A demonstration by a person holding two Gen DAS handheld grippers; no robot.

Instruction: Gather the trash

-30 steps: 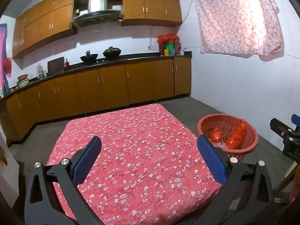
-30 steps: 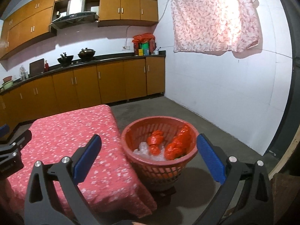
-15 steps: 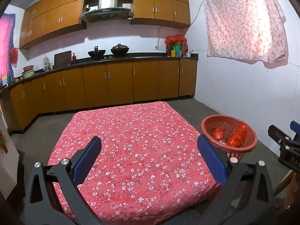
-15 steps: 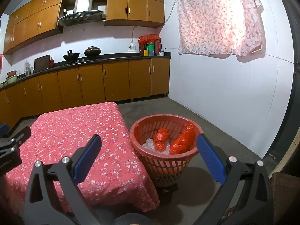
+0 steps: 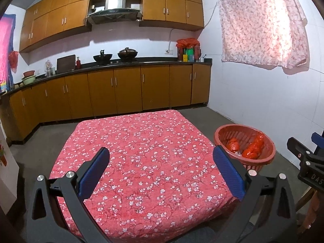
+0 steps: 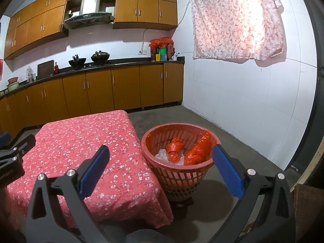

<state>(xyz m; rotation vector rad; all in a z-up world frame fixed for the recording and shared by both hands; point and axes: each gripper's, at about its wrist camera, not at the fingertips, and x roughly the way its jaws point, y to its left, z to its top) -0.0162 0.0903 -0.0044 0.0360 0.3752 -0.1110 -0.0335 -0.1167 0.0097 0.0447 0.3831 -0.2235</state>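
Observation:
A red plastic basket (image 6: 156,141) (image 5: 222,130) stands on the floor to the right of the table. Inside it lie crumpled orange-red bags (image 6: 199,150) (image 5: 253,147) and clear plastic (image 6: 163,155). The table wears a red flowered cloth (image 5: 141,154) (image 6: 81,137) with nothing on it. My left gripper (image 5: 161,172) hangs open above the near part of the cloth, nothing between its blue pads. My right gripper (image 6: 161,171) is open too, held above the table's right corner and the basket. Each gripper shows at the edge of the other's view.
Brown kitchen cabinets (image 5: 125,91) and a dark counter with pots (image 5: 114,57) run along the far wall. A white tiled wall (image 6: 243,105) with a hanging flowered cloth (image 6: 235,20) closes the right side. Grey concrete floor (image 6: 222,129) surrounds the table and basket.
Both grippers have risen and tilted upward, so table and basket sit lower and farther in view. Both stay open, and the basket's contents have not moved.

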